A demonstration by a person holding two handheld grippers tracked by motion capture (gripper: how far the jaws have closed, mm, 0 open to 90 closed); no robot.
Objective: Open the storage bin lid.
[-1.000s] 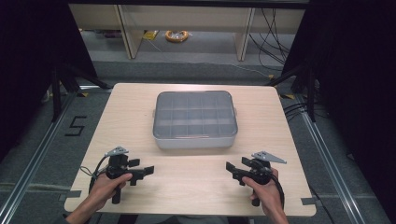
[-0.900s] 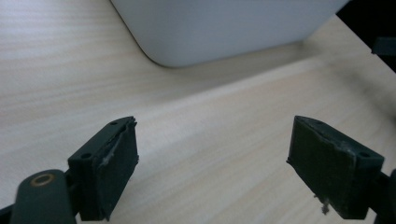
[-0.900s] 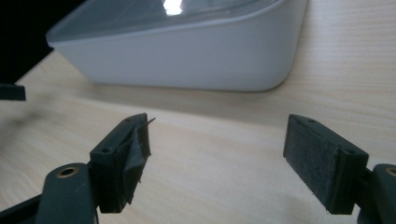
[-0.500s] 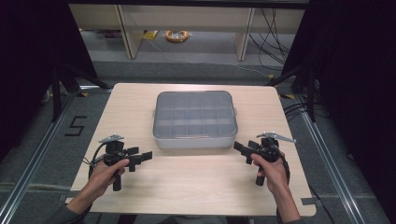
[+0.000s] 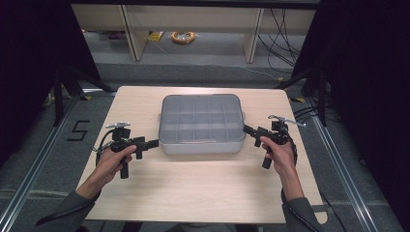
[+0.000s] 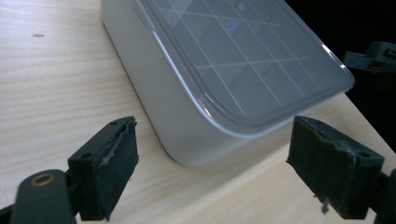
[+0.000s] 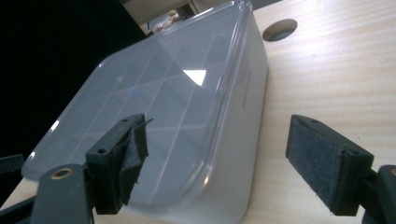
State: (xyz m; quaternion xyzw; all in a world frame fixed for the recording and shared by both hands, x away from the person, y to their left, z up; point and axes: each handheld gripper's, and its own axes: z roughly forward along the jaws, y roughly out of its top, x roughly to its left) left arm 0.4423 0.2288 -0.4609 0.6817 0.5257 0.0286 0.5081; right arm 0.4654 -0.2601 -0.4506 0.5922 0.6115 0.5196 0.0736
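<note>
A grey lidded box [image 5: 201, 124] sits mid-surface [image 5: 203, 193], with bare wood in front. The left hand-held gripper [image 5: 153, 142] and right hand-held gripper [image 5: 247, 129] flank its near corners, jaws spread wide, just beside the walls without touching.

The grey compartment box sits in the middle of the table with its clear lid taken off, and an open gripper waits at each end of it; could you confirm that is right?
Not quite: the clear lid is on, covering the divided compartments, as the left gripper view shows. The rest stands: the grey compartment box sits mid-table, with the left gripper and right gripper open, one at each end.
</note>
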